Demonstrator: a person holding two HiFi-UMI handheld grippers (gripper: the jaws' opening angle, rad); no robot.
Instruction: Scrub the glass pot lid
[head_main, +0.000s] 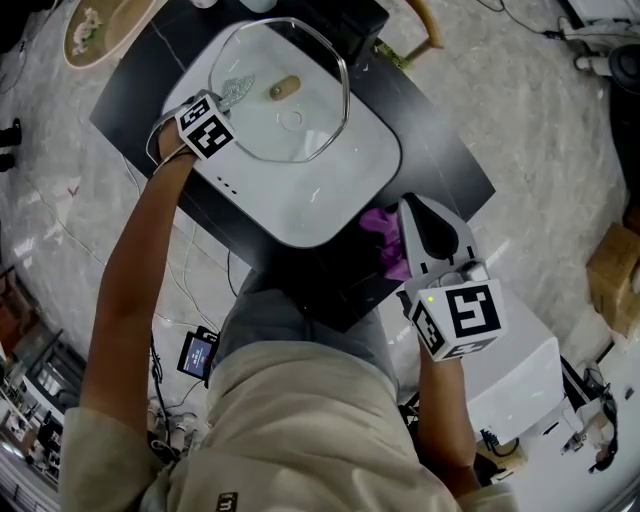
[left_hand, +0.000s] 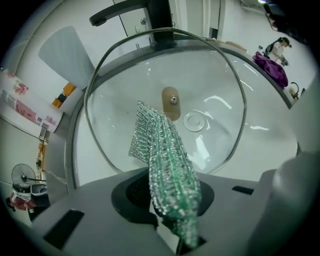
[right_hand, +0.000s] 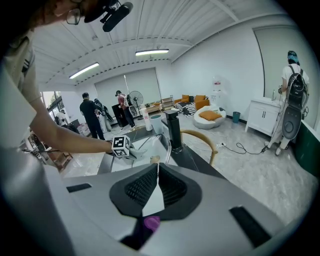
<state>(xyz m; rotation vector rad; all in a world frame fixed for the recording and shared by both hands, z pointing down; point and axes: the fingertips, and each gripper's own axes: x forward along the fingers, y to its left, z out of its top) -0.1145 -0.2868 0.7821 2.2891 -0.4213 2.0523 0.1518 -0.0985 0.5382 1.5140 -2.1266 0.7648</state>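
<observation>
Scrubber (left_hand: 167, 170) in left claw (head_main: 222, 103) overhangs lid (left_hand: 215, 80); faucet (left_hand: 160, 20) rises behind.

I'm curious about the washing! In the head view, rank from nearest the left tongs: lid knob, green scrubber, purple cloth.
1. green scrubber: pinched in the left tongs.
2. lid knob: middle of the lid.
3. purple cloth: far off, beside the sink.

White sink (head_main: 345, 200) in black counter (head_main: 435, 155), purple cloth (head_main: 385, 235) beside it — black faucet (left_hand: 160, 20) behind
</observation>
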